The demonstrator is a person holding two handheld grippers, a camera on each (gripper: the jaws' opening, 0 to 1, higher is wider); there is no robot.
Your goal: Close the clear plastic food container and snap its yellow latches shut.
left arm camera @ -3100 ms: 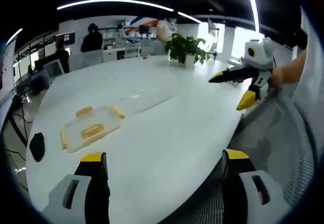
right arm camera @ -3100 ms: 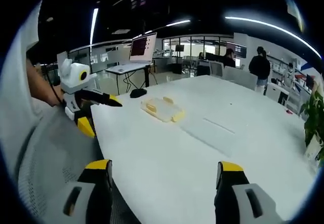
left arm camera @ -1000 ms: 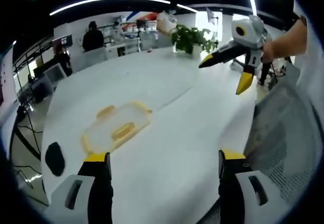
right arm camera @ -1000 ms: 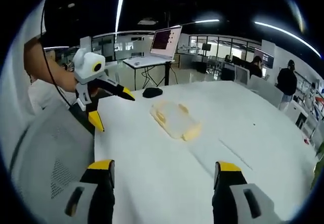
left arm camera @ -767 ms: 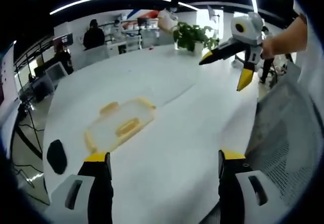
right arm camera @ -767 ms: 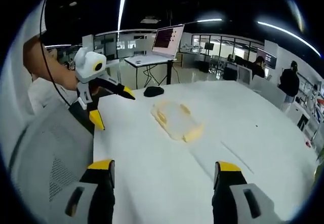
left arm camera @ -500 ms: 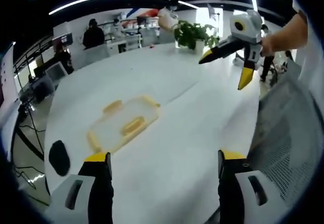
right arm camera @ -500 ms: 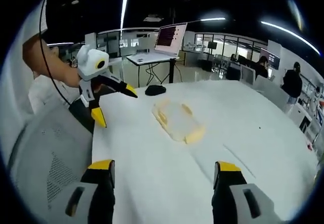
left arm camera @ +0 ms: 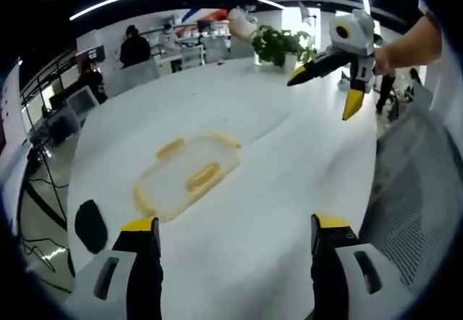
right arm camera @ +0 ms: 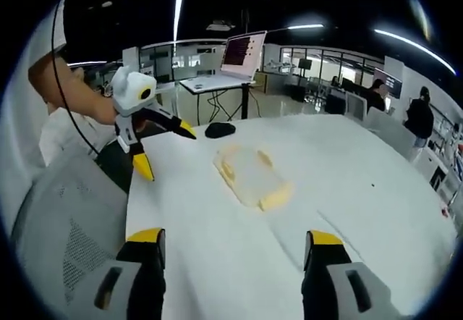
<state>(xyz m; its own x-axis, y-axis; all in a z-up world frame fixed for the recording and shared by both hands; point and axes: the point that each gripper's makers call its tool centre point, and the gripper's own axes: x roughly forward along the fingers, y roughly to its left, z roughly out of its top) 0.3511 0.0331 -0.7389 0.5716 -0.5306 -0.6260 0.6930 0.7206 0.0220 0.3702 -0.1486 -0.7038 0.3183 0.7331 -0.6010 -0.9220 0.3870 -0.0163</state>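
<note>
Office tabletop [left arm camera: 275, 190], white, smooth and rounded, with a clear plastic box [left arm camera: 187, 176] lying flat near its middle.
Yellow latches [left arm camera: 204, 176] edge the box; a dark mouse [left arm camera: 90, 225] sits beside it, a potted plant [left arm camera: 280, 43] well beyond it. Left tool [left arm camera: 230, 233] and right tool [right arm camera: 233, 242] hover apart from the box, jaws wide and empty. Past the box, the right gripper view catches a laptop [right arm camera: 235, 58].

A large white table [left arm camera: 289, 168] carries a clear plastic food container [left arm camera: 187, 176] with yellow latches [left arm camera: 203, 176] near its middle, a black mouse [left arm camera: 90, 226] at one edge, and a potted plant [left arm camera: 278, 43] at the far edge.
</note>
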